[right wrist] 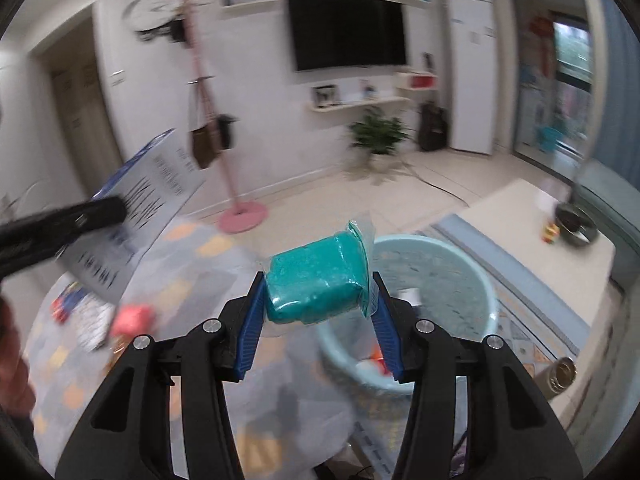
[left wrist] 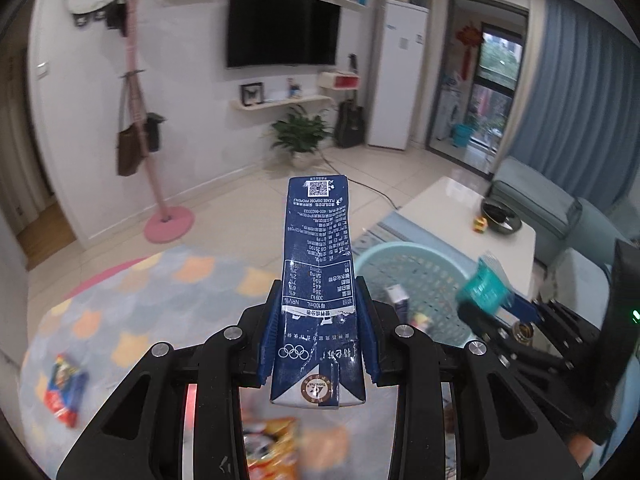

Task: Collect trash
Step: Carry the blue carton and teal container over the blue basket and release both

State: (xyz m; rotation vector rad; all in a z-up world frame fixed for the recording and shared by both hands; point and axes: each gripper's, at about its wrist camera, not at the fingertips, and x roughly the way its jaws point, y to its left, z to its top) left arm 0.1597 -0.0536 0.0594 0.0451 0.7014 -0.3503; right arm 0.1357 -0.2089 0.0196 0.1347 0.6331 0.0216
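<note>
My left gripper (left wrist: pixel 319 300) is shut on a flattened dark blue milk carton (left wrist: pixel 316 264), held upright above the rug; the carton shows blurred at the left in the right wrist view (right wrist: pixel 132 200). My right gripper (right wrist: pixel 318 288) is shut on a teal packet in clear wrap (right wrist: pixel 318 284), held just left of and above a light blue mesh basket (right wrist: pixel 472 264). The basket (left wrist: pixel 424 268) holds a few small pieces of trash. The right gripper with the teal packet (left wrist: pixel 486 288) hangs over the basket's right rim in the left wrist view.
A red and blue snack wrapper (left wrist: pixel 64 388) lies on the patterned rug at left. An orange snack bag (left wrist: pixel 272 452) lies blurred below my left gripper. A white coffee table (left wrist: pixel 468 208) with a dark bowl (left wrist: pixel 500 216) stands at right. A pink coat stand (left wrist: pixel 168 224) is behind.
</note>
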